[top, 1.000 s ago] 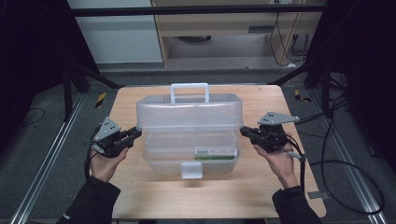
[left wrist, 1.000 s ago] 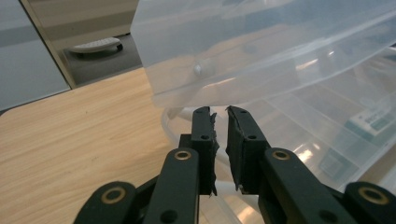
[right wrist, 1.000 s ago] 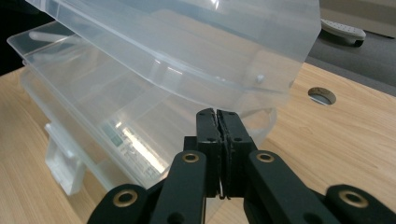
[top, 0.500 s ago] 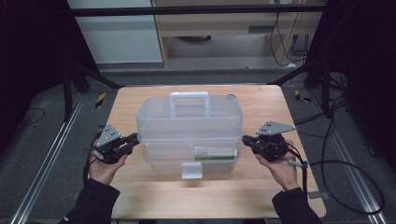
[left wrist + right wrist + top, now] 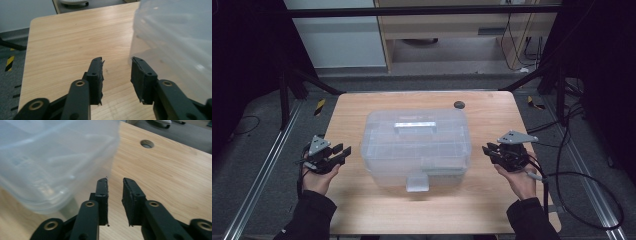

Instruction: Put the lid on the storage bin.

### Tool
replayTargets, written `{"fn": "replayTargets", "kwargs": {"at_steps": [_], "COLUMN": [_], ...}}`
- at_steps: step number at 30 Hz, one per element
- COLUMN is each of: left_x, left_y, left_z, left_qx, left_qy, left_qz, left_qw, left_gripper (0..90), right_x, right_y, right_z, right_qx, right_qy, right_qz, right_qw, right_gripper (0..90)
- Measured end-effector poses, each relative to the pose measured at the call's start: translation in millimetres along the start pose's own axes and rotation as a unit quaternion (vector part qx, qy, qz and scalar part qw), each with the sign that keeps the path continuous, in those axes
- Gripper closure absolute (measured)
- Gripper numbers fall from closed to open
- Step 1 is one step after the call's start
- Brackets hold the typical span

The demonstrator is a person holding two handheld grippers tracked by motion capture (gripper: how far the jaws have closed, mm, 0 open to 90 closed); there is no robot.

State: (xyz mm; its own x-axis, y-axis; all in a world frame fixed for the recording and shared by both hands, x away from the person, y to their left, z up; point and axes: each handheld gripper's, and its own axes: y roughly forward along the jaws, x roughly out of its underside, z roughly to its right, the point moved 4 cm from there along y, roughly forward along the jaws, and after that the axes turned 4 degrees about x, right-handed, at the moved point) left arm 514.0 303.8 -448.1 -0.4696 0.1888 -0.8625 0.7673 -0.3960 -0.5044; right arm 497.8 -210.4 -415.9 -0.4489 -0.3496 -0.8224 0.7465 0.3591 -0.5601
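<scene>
A clear plastic toolbox (image 5: 417, 145) with a flat handle (image 5: 414, 125) and a front latch (image 5: 417, 182) stands on the wooden table (image 5: 377, 210). My left gripper (image 5: 343, 152) sits just off its left side and my right gripper (image 5: 488, 151) just off its right side, both apart from it. In the left gripper view the left gripper (image 5: 117, 60) is open over bare wood, the toolbox (image 5: 175, 37) at its right. The right gripper (image 5: 115, 180) is open too, the toolbox (image 5: 55, 157) at its left. Both pairs of jaws have just been opening, with nothing between them.
A round dark hole (image 5: 458, 104) lies in the table behind the box. Black cables (image 5: 582, 175) trail off the table's right edge. Black frame struts stand at both far corners, and yellow-black tape (image 5: 320, 106) marks the floor at the left.
The toolbox has come down onto the table. Both grippers have sunk with it, opened, and drawn away from its sides.
</scene>
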Motion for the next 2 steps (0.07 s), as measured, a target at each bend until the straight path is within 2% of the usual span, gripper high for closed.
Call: {"fn": "replayTargets", "kwargs": {"at_steps": [2], "left_x": [3.8], "left_y": [2.0], "left_z": [-6.8], "left_qx": [-0.014], "left_qy": [-0.005], "left_qz": [-0.003], "left_qw": [0.9999], "left_gripper": [53.5], "right_x": [6.2], "right_y": [3.3], "right_z": [9.4], "right_qx": [0.016], "right_qy": [0.011], "right_qz": [-0.003], "right_qw": [0.9998], "right_gripper": [64.5]}}
